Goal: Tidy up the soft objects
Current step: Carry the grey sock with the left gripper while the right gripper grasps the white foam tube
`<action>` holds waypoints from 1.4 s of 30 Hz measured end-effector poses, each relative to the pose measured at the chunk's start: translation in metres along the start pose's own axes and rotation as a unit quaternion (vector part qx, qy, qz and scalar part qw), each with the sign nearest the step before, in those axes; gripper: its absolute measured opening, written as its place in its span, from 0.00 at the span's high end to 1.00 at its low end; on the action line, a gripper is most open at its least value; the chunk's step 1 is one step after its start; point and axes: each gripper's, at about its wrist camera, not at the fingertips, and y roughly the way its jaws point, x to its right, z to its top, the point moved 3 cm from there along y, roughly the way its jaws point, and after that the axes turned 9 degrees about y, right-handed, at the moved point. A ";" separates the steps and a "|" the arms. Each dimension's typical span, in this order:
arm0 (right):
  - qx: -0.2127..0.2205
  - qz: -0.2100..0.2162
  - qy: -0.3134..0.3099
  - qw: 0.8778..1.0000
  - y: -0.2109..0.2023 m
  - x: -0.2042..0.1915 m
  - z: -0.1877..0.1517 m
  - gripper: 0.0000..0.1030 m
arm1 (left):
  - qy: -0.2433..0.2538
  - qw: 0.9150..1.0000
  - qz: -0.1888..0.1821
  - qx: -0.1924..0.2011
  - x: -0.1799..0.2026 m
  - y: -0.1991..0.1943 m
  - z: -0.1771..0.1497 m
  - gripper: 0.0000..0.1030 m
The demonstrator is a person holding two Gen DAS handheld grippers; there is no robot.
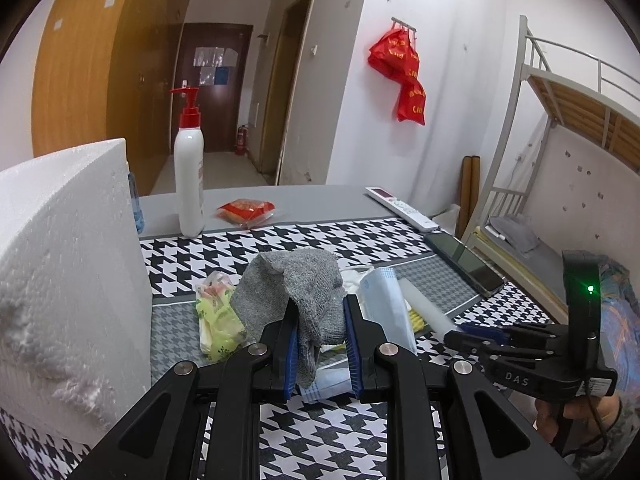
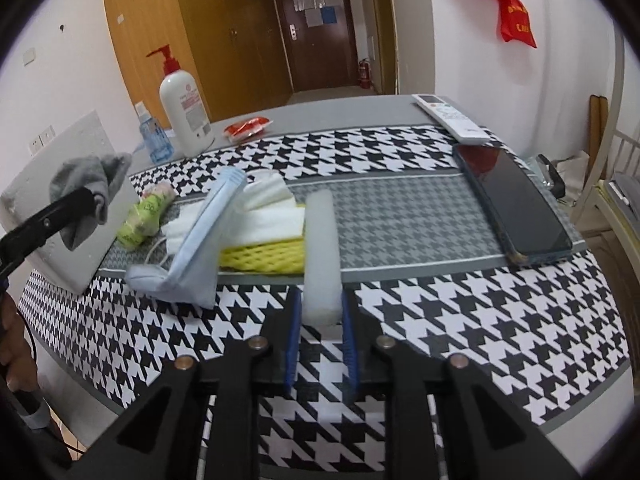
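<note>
My left gripper (image 1: 322, 320) is shut on a grey knitted sock (image 1: 288, 280), which hangs bunched above the checked tablecloth (image 1: 340, 432); the right wrist view shows that sock (image 2: 92, 176) raised at the far left. My right gripper (image 2: 321, 300) is shut on the near end of a white foam stick (image 2: 320, 232), whose far part rests on a yellow mesh sponge (image 2: 260, 256). A light blue face mask (image 2: 200, 240) stands folded beside white pads (image 2: 268, 208). A green-yellow packet (image 2: 146, 216) lies to their left.
A white styrofoam block (image 1: 68, 260) stands at the left. At the back are a pump bottle (image 1: 190, 168), a small blue bottle (image 2: 154, 136) and a red packet (image 1: 246, 210). A remote (image 2: 452, 118) and a phone (image 2: 516, 208) lie at the right edge.
</note>
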 end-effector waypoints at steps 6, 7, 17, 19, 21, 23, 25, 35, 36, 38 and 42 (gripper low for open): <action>0.002 0.005 -0.019 1.000 0.004 -0.008 0.002 0.60 | -0.002 1.000 -0.003 -0.004 0.001 0.000 -0.001 0.79; 0.002 0.005 -0.019 1.000 0.005 -0.008 0.003 0.60 | -0.003 1.000 -0.004 -0.004 0.000 0.000 -0.001 0.79; -0.010 -0.018 -0.032 0.999 0.019 -0.006 0.003 0.60 | -0.003 1.000 -0.004 -0.006 0.000 0.000 0.000 0.79; -0.009 -0.021 -0.033 0.999 0.021 -0.007 0.002 0.63 | -0.002 1.000 -0.006 -0.007 0.000 0.000 -0.001 0.79; -0.012 -0.026 -0.037 0.999 0.022 -0.007 0.002 0.63 | -0.002 1.000 -0.008 -0.007 0.000 0.000 -0.001 0.79; -0.011 -0.037 -0.039 0.998 0.024 -0.007 0.003 0.73 | 0.001 1.000 -0.008 -0.006 0.001 0.000 -0.001 0.79; -0.011 -0.028 -0.035 0.999 0.024 -0.006 0.003 0.79 | 0.005 1.000 -0.007 -0.006 0.002 -0.001 0.000 0.79; 0.027 0.002 -0.011 1.000 -0.003 -0.002 0.007 0.81 | 0.015 1.000 0.003 0.009 0.002 -0.013 0.007 0.79; 0.032 0.002 -0.008 0.999 -0.006 -0.002 0.008 0.81 | 0.015 1.000 0.002 0.010 0.002 -0.015 0.008 0.79; 0.040 0.006 0.001 0.999 -0.013 -0.001 0.011 0.81 | 0.014 1.000 0.003 0.013 0.003 -0.018 0.009 0.79; 0.054 0.010 0.004 0.998 -0.024 0.000 0.014 0.81 | 0.016 1.000 0.005 0.015 0.004 -0.022 0.008 0.79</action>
